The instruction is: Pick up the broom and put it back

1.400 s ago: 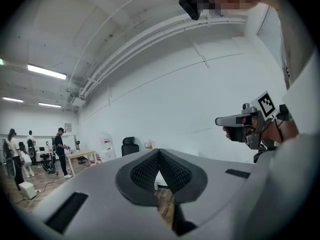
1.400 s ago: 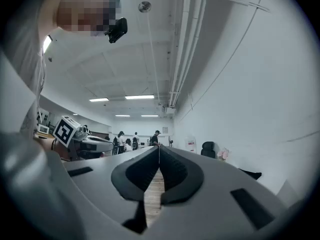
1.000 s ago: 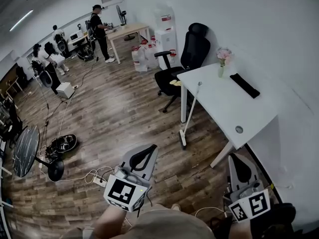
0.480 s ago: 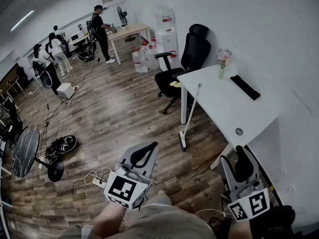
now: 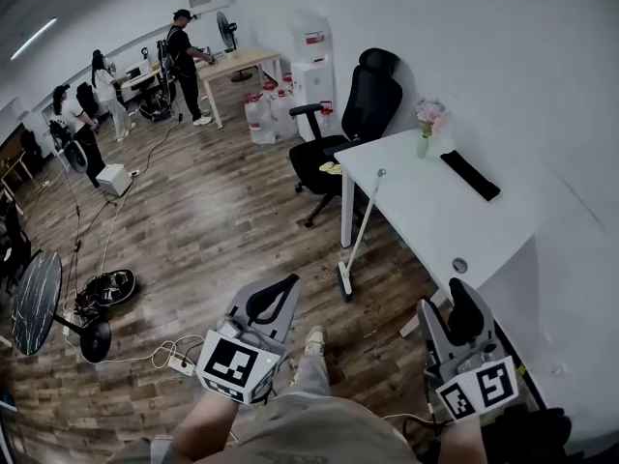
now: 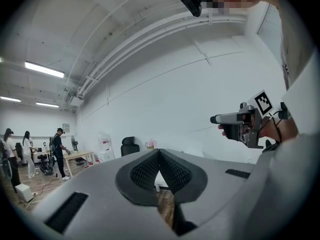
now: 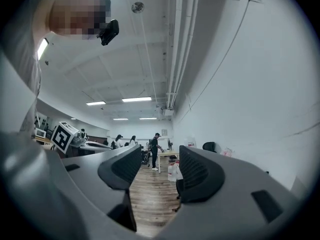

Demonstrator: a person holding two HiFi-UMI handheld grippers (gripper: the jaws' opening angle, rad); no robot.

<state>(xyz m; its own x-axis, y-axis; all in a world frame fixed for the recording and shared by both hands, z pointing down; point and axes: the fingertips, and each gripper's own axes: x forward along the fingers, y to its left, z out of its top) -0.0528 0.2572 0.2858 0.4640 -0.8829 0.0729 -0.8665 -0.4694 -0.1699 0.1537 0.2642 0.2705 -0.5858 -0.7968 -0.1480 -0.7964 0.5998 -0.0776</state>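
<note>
Short of the desk (image 5: pixel 426 211), the left gripper (image 5: pixel 280 293) is closed on nothing and the right gripper (image 5: pixel 447 309) has just been opening its empty jaws wide, so I would bring them squarely around the broom (image 5: pixel 361 230) leaning against the desk's edge.

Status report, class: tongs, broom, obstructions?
Left tongs shut, empty. Right tongs just opened, empty. Broom leaning on white table, untouched. Nothing in the way.
</note>
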